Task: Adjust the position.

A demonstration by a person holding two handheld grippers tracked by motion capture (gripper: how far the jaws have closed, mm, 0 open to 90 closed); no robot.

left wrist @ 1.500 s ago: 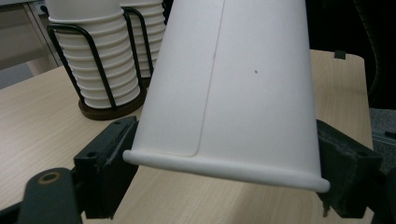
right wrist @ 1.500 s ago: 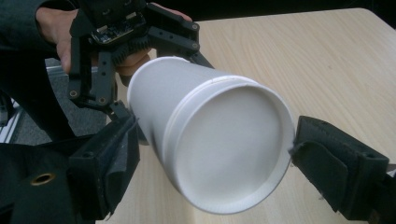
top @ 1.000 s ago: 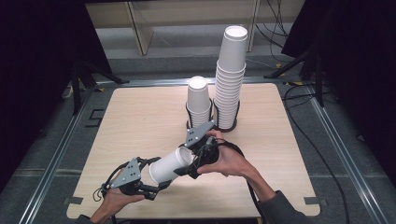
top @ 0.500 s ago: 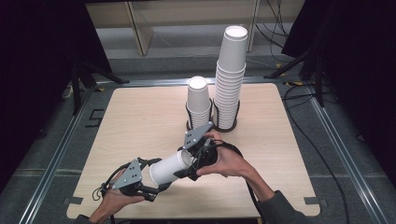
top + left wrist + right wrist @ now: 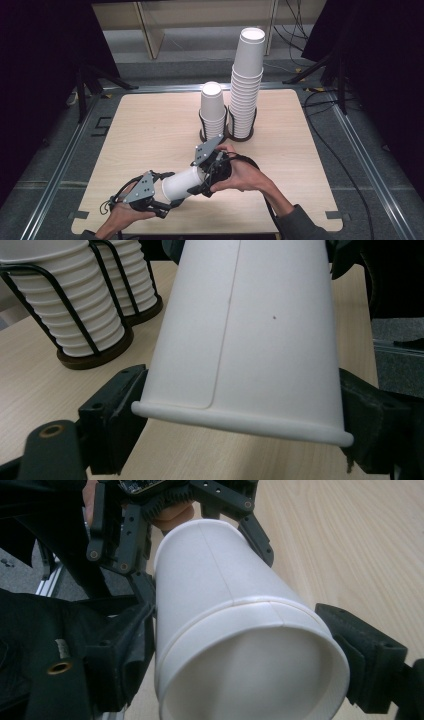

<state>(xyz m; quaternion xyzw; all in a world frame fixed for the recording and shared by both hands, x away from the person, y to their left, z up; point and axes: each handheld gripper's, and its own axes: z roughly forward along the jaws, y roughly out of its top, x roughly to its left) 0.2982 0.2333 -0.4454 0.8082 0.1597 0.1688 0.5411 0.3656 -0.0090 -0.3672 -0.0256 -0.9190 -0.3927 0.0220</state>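
Note:
A white paper cup [image 5: 181,185] lies tilted just above the table near the front edge, held between my two grippers. My left gripper [image 5: 167,194] is shut on its rim end; in the left gripper view the jaws press the cup [image 5: 250,340] at both sides of the rolled rim. My right gripper [image 5: 202,179] is shut on the opposite end. In the right gripper view the cup [image 5: 225,595] shows a ring line around it, as if two cups are nested, and the left gripper [image 5: 200,525] holds the far end.
Two black wire holders stand at the table's middle back. One carries a short stack of cups [image 5: 212,112], the other a tall stack [image 5: 246,85]. The wooden table [image 5: 145,125] is edged by metal rails, with dark stands and cables beyond.
Both hands, with the cup between them, have drifted slightly toward the near left. The grips look the same.

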